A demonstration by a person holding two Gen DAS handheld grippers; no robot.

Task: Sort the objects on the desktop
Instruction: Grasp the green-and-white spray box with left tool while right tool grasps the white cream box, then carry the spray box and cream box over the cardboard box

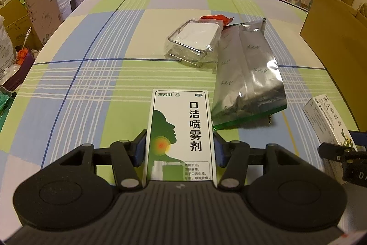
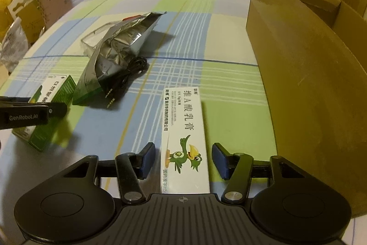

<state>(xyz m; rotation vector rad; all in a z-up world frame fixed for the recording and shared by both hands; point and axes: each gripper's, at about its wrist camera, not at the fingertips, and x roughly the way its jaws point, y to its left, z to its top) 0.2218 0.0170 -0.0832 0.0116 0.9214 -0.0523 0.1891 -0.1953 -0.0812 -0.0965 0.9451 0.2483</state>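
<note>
Now left gripper [image 1: 180,148] jaws clench the spray box [image 1: 181,130], just left of the foil bag [image 1: 245,75]. Right gripper [image 2: 183,160] jaws are released, straddling the cream box [image 2: 183,137] on the bench [image 2: 206,38]; close squarely before lifting toward the carton [image 2: 309,75].

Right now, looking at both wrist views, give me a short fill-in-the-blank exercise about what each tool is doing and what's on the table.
1. The left tool is shut on the spray box, whose silhouette of a head is coloured ____.
2. The right tool is ____ around the ointment box, its pads apart from the sides.
3. The black cable lies beside the ____ foil bag.
4. The cardboard box stands to the ____ of the ointment box.

Missing words: green; open; silver; right
</note>
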